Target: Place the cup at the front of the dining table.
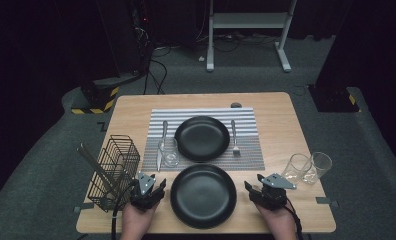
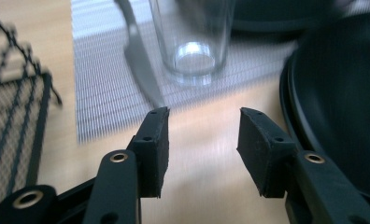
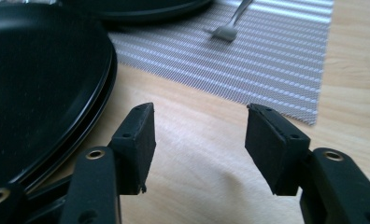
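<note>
A wooden surface (image 1: 276, 150) in a dark, carpeted room carries a striped placemat (image 1: 246, 150) holding a far black plate (image 1: 202, 138), a knife (image 1: 162, 142), a fork (image 1: 234, 137) and a glass (image 1: 170, 152), with a wire basket (image 1: 115, 170) at the left edge and two more glasses (image 1: 308, 167) at the right. The near black plate (image 1: 203, 196) lies on bare wood just before the mat, between the two tools. The left tool (image 1: 158, 186) and right tool (image 1: 250, 187) sit close beside its rim, each with jaws spread and nothing between them.
</note>
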A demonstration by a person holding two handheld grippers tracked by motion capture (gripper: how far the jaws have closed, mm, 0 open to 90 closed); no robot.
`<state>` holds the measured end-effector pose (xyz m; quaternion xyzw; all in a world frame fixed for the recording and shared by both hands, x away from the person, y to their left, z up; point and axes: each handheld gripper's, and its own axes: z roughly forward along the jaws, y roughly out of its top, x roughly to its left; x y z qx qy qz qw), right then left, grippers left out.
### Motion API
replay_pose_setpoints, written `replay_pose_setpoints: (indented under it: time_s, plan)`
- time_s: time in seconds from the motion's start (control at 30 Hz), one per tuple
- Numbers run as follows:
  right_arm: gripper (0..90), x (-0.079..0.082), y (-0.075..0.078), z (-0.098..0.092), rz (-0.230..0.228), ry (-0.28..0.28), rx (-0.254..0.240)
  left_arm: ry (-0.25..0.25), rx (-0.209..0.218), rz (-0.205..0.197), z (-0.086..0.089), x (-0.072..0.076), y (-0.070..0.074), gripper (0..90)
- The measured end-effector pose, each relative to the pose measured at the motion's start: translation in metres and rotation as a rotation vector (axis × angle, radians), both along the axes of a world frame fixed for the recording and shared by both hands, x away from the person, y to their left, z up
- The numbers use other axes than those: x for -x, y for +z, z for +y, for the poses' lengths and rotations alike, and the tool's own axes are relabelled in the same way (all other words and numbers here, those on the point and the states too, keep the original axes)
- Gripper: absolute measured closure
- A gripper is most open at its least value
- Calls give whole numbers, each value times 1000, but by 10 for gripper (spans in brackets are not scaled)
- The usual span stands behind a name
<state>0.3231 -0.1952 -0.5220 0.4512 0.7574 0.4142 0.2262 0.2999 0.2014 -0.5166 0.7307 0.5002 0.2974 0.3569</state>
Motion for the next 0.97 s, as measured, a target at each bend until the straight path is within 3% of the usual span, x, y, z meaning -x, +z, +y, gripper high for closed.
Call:
replay_pose_setpoints:
  time_s: [0.07, 0.1, 0.17, 0.2, 0.23, 0.27, 0.3, 0.43, 0.67, 0.97]
  plan:
    - [440, 0, -1, 1, 7, 6, 7, -9, -9, 34, 2, 5, -4, 532]
    - [493, 0, -4, 6, 26, 20, 38, -19, -24, 65, 3, 8, -8, 523]
    - [513, 0, -4, 7, 30, 24, 50, -26, -30, 80, 4, 8, -10, 496]
    - [519, 1, -6, 10, 35, 38, 82, -34, -33, 92, 4, 8, -13, 496]
    - [538, 1, -8, 15, 61, 52, 109, -34, -25, 91, 4, 8, -13, 484]
    - [538, 1, -8, 15, 61, 52, 109, -34, -25, 91, 4, 8, -13, 469]
    - [515, 1, -8, 19, 90, 59, 112, -36, -11, 91, 5, 7, -14, 451]
    - [484, 1, -9, 21, 96, 63, 108, -53, 32, 114, 7, 4, -15, 411]
    - [478, -1, -9, 26, 96, 35, 110, -93, 22, 115, 6, 4, -15, 381]
    - [476, -2, -9, 26, 98, 15, 109, -106, 25, 116, 5, 4, -15, 364]
